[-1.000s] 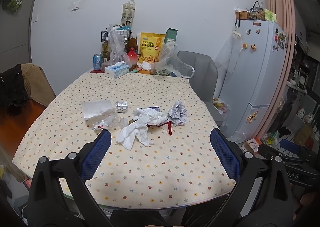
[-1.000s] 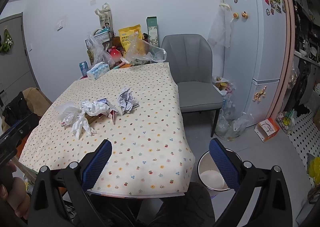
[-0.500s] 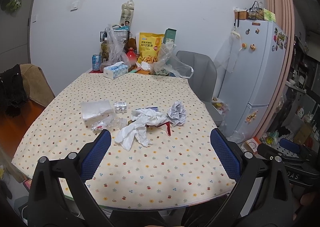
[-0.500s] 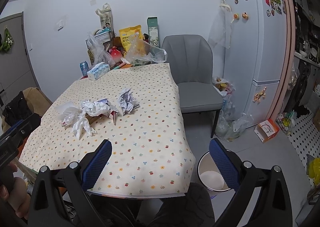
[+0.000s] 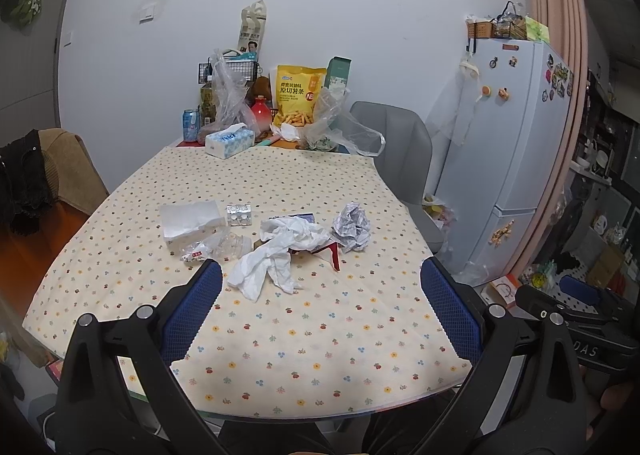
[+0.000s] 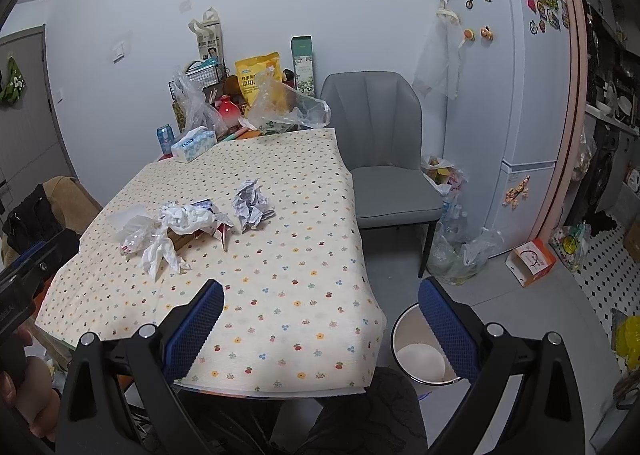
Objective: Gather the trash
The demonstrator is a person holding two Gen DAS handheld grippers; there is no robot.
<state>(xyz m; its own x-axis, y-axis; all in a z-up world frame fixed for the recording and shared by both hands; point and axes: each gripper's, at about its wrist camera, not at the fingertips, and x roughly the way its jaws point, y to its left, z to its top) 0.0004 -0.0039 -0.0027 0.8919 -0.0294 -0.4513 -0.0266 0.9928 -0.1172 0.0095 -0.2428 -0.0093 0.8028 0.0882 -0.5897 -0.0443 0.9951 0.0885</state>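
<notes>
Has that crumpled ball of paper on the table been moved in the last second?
No. The crumpled paper ball lies in the same spot on the tablecloth, just right of the white tissue. Only the camera view drifts slightly.

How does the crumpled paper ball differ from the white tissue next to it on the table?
The paper ball is printed with grey text; the tissue is plain white. The paper ball is balled tight and stands up; the tissue sprawls in long, limp strands. The tissue lies nearer the cameras. Both are crumpled and lie loose on the table.
</notes>
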